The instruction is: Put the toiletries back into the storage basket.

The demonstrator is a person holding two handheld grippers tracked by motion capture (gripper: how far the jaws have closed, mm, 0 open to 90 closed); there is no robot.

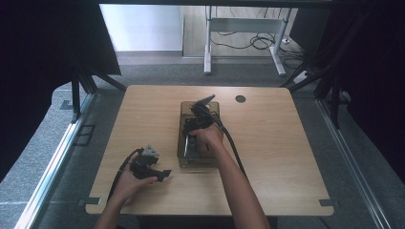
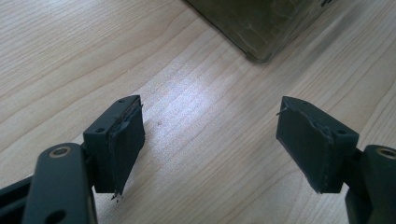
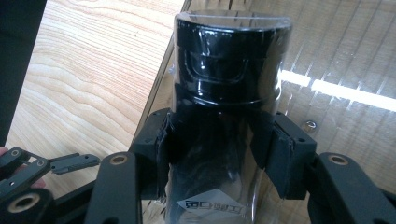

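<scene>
right now the right gripper [image 3: 215,140] has its two black jaws closed against the sides of a dark bottle [image 3: 229,79], one pad on each flank, just below the bottle's glossy black cap [image 3: 231,46]. a pale label with lettering too blurred to read sits low on the bottle's body. in the right gripper view the bottle stands over the clear floor of a smoky transparent bin [image 3: 336,56], with the bin's edge and the wooden table [image 3: 93,70] off to one side. from the high view that bin [image 1: 184,143] sits near the middle of the table, a little toward the near edge, and the right hand [image 1: 207,138] holds its gripper [image 1: 198,117] inside it.

the left gripper [image 2: 210,140] has its jaws spread wide with nothing between them, only bare wood grain below. a corner of the bin [image 2: 261,32] shows just beyond its jaws. in the high view the left hand [image 1: 131,183] rests near the table's near left corner, its gripper [image 1: 160,174] pointing toward the bin, well apart from the right gripper. a small dark round hole [image 1: 240,98] lies in the table near the far edge.
</scene>
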